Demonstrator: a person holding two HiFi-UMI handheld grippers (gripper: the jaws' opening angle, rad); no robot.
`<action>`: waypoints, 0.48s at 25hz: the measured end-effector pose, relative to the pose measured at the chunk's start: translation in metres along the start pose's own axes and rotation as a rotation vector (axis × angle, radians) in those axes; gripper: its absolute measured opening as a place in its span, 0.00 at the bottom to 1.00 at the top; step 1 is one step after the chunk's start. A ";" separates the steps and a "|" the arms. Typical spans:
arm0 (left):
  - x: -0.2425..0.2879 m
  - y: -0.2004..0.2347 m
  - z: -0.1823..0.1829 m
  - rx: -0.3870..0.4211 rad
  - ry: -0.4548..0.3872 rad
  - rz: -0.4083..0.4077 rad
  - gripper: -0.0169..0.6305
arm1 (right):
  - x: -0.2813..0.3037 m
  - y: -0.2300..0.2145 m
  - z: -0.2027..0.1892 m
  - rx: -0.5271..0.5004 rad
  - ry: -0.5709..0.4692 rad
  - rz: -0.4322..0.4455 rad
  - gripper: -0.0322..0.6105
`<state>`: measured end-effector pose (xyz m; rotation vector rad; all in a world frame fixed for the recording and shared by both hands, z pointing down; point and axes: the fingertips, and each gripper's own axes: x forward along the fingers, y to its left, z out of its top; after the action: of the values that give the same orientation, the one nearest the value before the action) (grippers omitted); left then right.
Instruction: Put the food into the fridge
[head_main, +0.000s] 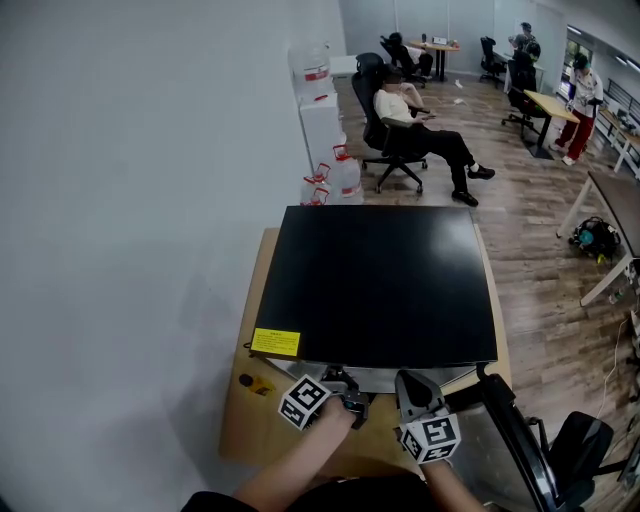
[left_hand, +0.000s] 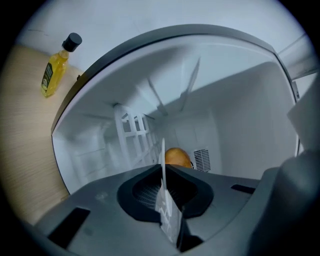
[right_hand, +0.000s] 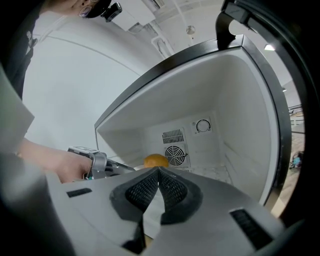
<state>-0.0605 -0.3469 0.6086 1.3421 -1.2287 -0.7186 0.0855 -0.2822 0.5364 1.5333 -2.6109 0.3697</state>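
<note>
Left gripper (left_hand: 164, 167): jaws are pinched together, with a thin white strip (left_hand: 167, 210) standing up in the seam between them. No idea what the strip is. Right gripper (right_hand: 158, 170): jaws closed tip to tip, nothing between them.

The food, a round orange thing (right_hand: 156, 160), sits on the fridge floor at the very back, just left of the round fan grille (right_hand: 176, 155). Neither gripper is touching it.

The head view only gives you the fridge's black top (head_main: 375, 285), its yellow sticker (head_main: 275, 343) and the open door (head_main: 510, 420) swung out to the right, so you can't see inside from there. The inside comes from the two gripper views. The left one peeks at the orange thing (left_hand: 177, 156) over its own jaws, and it's also the only view with a good look at the yellow bottle (left_hand: 56, 70) with a black cap on the desk (left_hand: 25, 150), left of the fridge. The right one catches a dial (right_hand: 203, 126) above the grille, plus the left hand (right_hand: 50, 162) reaching in.

From above, both grippers (head_main: 345, 380) (head_main: 415, 385) sit side by side at the fridge's front edge, pointing roughly level into the opening, with the forearms coming up from the bottom of the frame. The left gripper view looks tilted.
</note>
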 end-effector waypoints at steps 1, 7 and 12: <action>0.001 -0.001 0.000 0.018 0.002 0.009 0.06 | 0.000 0.000 0.000 0.001 -0.001 0.002 0.14; 0.009 -0.005 0.005 0.106 0.007 0.044 0.06 | 0.000 0.000 0.000 0.003 0.000 0.008 0.14; 0.012 -0.008 0.008 0.220 0.023 0.075 0.06 | -0.003 -0.002 0.003 -0.002 -0.005 0.008 0.14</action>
<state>-0.0631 -0.3616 0.6021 1.4702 -1.3621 -0.5252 0.0886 -0.2816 0.5337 1.5261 -2.6207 0.3641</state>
